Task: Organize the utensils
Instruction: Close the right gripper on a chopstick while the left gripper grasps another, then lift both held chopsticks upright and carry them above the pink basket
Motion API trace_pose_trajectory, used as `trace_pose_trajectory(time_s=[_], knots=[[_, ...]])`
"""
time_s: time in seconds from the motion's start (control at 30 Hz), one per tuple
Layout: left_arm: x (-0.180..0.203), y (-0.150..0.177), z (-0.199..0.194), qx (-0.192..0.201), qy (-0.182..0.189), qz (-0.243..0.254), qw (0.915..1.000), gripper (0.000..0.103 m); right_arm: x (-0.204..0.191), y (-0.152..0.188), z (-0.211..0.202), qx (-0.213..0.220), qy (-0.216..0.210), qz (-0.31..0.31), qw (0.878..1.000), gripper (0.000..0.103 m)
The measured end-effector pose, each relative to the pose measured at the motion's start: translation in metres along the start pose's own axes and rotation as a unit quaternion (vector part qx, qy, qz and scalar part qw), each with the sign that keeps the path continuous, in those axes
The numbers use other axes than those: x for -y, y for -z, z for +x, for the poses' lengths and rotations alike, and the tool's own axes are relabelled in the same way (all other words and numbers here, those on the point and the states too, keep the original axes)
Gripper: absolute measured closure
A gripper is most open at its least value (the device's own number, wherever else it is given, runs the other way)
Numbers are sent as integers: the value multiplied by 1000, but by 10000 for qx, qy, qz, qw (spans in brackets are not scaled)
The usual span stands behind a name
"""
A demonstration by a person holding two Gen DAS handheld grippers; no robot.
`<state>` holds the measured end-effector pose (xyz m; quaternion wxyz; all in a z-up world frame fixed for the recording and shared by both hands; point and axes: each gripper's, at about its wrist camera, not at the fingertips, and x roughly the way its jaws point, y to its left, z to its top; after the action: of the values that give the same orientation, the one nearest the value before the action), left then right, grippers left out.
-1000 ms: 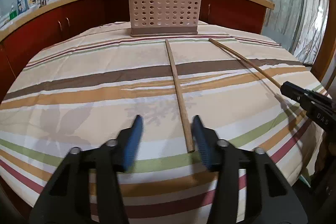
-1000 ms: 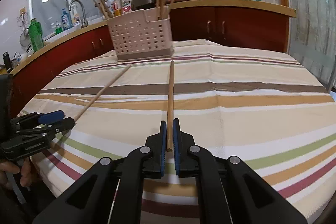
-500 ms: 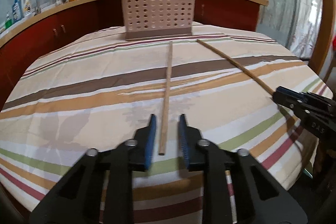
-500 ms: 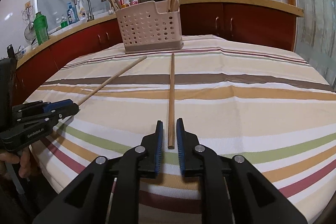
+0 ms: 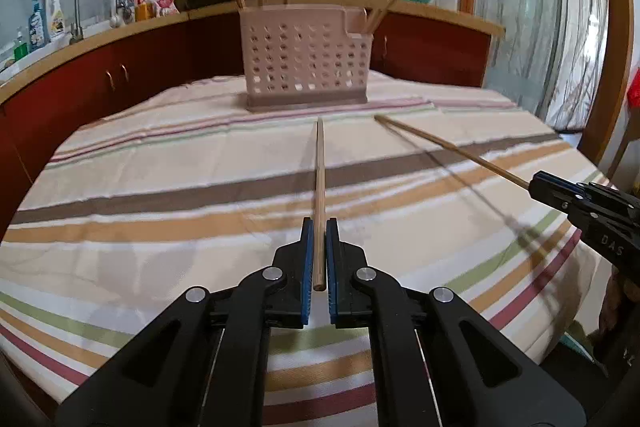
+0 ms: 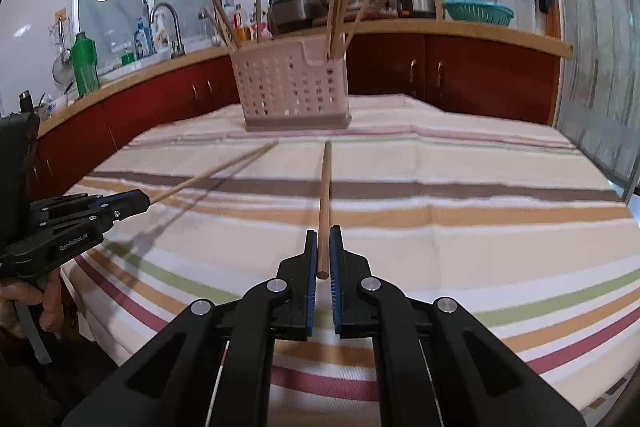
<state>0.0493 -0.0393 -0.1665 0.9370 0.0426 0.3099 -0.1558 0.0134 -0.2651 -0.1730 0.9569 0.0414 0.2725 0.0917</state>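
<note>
While each tool [image 5: 319, 227] [image 6: 324, 233] pinches one chopstick [image 5: 320, 179] [image 6: 325, 187], both point at the holder [image 5: 306, 67]

Wide open striped tablecloth [image 5: 160, 187] on every side of the pink utensil holder [image 5: 306, 67]. Nothing stands in front of it. Behind it, red cabinets [image 6: 460, 75] close off the way; chopsticks [image 6: 336, 11] bristle above its rim.
</note>
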Motion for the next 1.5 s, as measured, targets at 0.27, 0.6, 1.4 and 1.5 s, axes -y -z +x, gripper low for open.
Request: trace_pose_trajectory(time_s=[0.27, 0.6, 1.4, 1.5], knots=[[-11, -24, -34, 554, -109, -136, 9983, 97, -1, -29, -28, 485, 9, -22, 9988, 96], [-22, -61, -83, 1332, -230, -230, 9906, 97, -9, -67, -57, 1067, -38, -149, 9942, 96], [-25, -130, -50, 1723, -175, -7, 9849, 96, -23, -139, -12, 1475, -247, -323, 9882, 96], [-27, -134, -45, 1728, -157, -12, 9848, 96, -24, -142, -3, 1435, -255, -319, 9888, 96]])
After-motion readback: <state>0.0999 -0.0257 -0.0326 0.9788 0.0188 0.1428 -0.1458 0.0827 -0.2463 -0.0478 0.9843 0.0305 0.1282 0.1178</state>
